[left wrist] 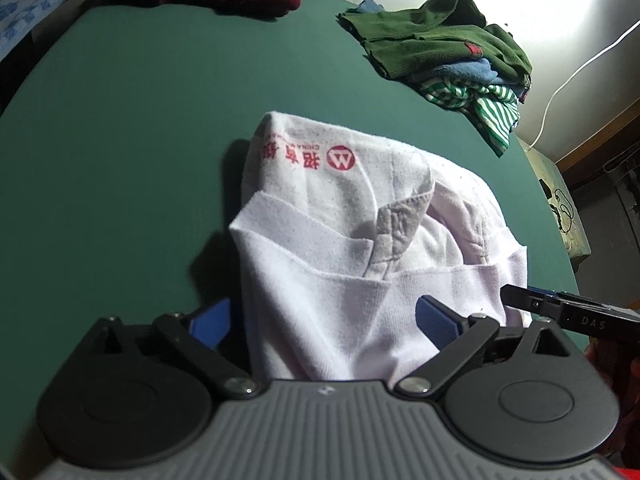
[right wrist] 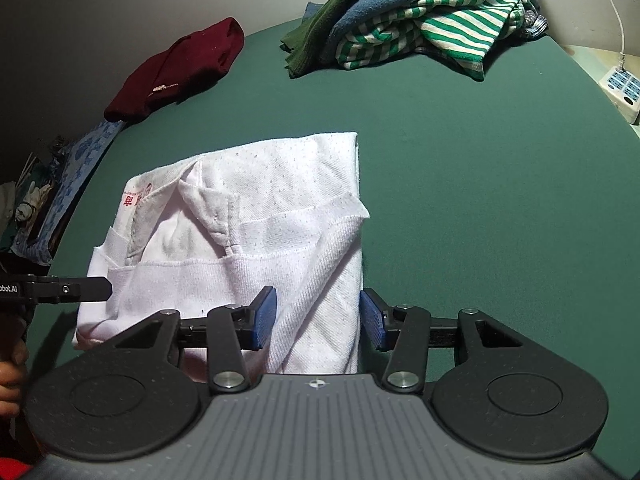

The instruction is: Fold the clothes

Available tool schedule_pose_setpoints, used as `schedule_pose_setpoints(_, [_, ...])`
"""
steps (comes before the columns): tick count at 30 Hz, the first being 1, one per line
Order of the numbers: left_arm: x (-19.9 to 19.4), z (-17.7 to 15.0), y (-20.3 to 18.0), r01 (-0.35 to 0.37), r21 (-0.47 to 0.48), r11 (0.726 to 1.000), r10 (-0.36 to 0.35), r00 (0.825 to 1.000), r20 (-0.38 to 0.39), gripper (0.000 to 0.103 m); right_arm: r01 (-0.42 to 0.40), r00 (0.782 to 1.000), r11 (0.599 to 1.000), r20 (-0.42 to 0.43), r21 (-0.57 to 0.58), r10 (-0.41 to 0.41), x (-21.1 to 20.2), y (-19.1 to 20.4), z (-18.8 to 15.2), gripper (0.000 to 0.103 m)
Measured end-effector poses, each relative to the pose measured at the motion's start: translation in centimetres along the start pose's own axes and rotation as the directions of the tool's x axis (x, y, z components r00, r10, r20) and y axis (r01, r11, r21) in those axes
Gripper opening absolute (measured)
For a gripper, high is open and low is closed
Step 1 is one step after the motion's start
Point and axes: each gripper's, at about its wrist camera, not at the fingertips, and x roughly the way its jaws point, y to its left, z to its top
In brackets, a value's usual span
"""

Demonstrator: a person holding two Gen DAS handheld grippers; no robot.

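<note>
Left wrist: shirt (left wrist: 360, 240) logo (left wrist: 340, 158), right wrist: power strip (right wrist: 624, 88)

The green table (right wrist: 460, 208) lies bare to the right of the white shirt (right wrist: 256, 216) and beyond it, open passage up to the far pile (right wrist: 420, 28) of green, blue and striped clothes; that pile blocks the far right corner; a maroon garment (right wrist: 180, 68) blocks the far left edge; between the two runs a clear strip of table; left of the shirt the table is bare too (left wrist: 100, 168); a power strip (right wrist: 624, 92) sits off the right edge; the shirt itself fills the gap between the fingers (right wrist: 266, 318) of each gripper.
</note>
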Motion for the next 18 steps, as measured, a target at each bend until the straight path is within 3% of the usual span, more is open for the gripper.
schedule_pose_setpoints(8, [0.6, 0.3, -0.4, -0.016, 0.023, 1.0, 0.015, 1.0, 0.015, 0.098, -0.01, 1.0, 1.0, 0.001, -0.015, 0.01, 0.6, 0.0, 0.6, 0.05])
schedule_pose_setpoints(12, [0.6, 0.3, -0.2, 0.002, 0.004, 1.0, -0.002, 1.0, 0.009, 0.098, -0.022, 1.0, 0.999, -0.011, -0.035, 0.021, 0.7, 0.3, 0.6, 0.038])
schedule_pose_setpoints(15, [0.7, 0.1, -0.5, -0.011, 0.015, 1.0, 0.011, 1.0, 0.009, 0.097, -0.024, 1.0, 0.999, -0.013, -0.037, 0.024, 0.7, 0.3, 0.7, 0.037])
schedule_pose_setpoints(18, [0.8, 0.0, -1.1, -0.048, 0.041, 0.998, 0.047, 0.999, 0.009, 0.088, -0.023, 1.0, 0.999, -0.016, -0.042, 0.023, 0.8, 0.4, 0.7, 0.036])
